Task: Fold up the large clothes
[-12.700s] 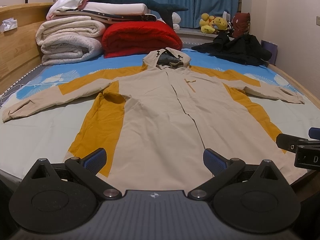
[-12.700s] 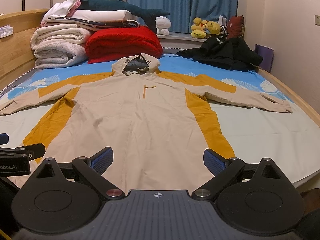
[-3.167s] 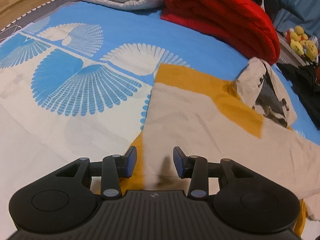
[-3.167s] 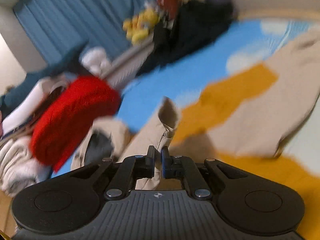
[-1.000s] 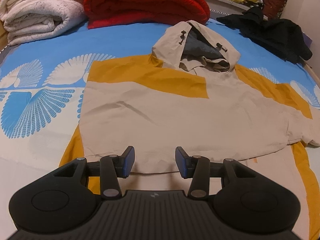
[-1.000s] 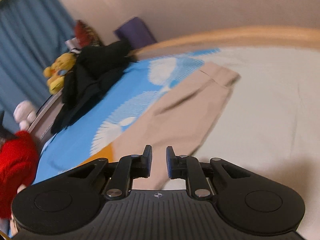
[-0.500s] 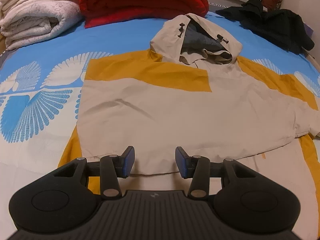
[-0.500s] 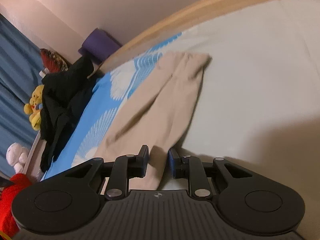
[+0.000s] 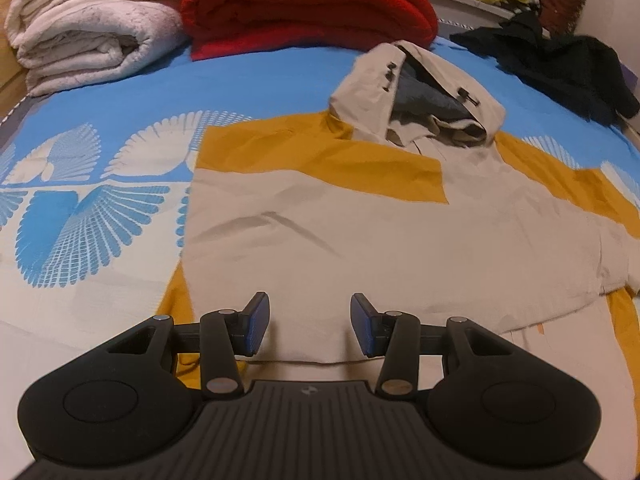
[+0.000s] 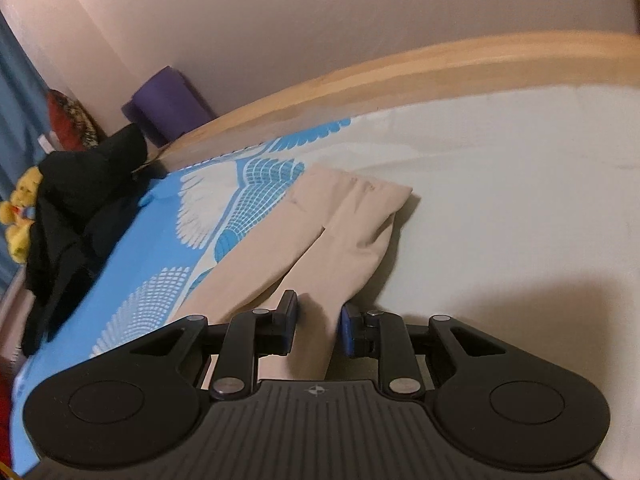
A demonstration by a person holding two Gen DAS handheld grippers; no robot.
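A beige and mustard hooded coat (image 9: 360,232) lies flat on the bed, its left sleeve folded across the chest and its hood (image 9: 420,96) toward the pillows. My left gripper (image 9: 306,326) is open and empty just above the folded sleeve's lower edge. In the right wrist view the coat's right sleeve (image 10: 320,240) lies stretched out on the sheet, cuff toward the bed rail. My right gripper (image 10: 318,328) is open with its jaws either side of that sleeve, holding nothing.
Folded white blankets (image 9: 88,28) and a red blanket (image 9: 304,8) are stacked at the head of the bed. A black garment (image 9: 560,64) lies at the far right, also in the right wrist view (image 10: 72,208). A wooden bed rail (image 10: 400,76) runs behind the sleeve.
My right gripper has moved in closer over the right sleeve and its jaws have opened wider. My left gripper has drifted slightly forward and stays open.
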